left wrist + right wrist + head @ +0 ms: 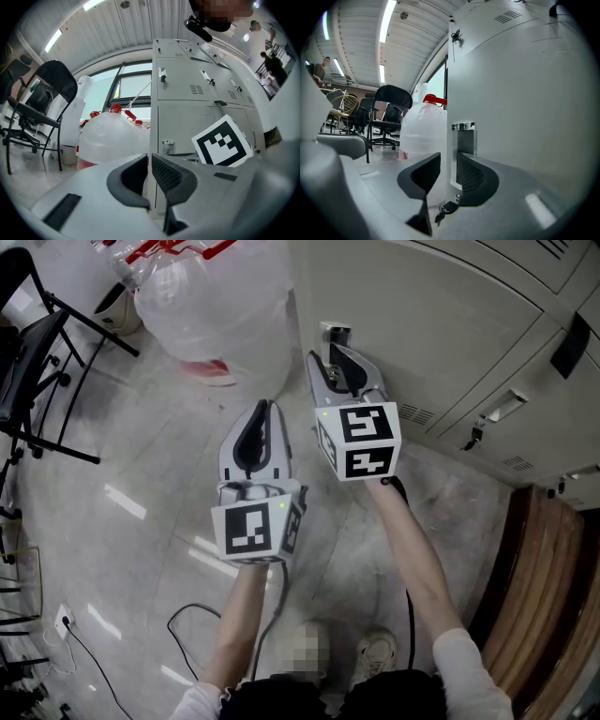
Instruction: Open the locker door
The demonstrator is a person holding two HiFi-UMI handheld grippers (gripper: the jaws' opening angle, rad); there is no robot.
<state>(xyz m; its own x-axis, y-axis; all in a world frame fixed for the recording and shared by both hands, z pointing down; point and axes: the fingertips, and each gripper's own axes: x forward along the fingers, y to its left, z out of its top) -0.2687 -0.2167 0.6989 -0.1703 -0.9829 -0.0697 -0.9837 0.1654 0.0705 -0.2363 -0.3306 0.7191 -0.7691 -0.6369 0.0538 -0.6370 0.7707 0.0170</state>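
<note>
Seen from the head camera looking down, two bare forearms reach forward, each hand holding one gripper topped by one marker cube. The left forearm [239, 624] is drawn back, and the left gripper [265, 411] points ahead over the pale floor [131, 512] with its jaws closed together on nothing. The right forearm [412, 559] stretches farther out and brings the right gripper [330, 357] up to the grey locker door [422, 329]. That door stands closed, low in the bank of lockers at the upper right. Its single chrome handle [464, 136] sits at the door's left edge, between the right gripper's jaws. Those jaws are partly apart, and a gap shows beside the left pad, so they are not clamped on it. One small dark key [444, 209] hangs just below the handle. Beyond the grippers, left of the lockers, stands one large clear plastic bag [216, 306] with red-capped bottles inside. One black folding chair [28, 343] is farther left.
</note>
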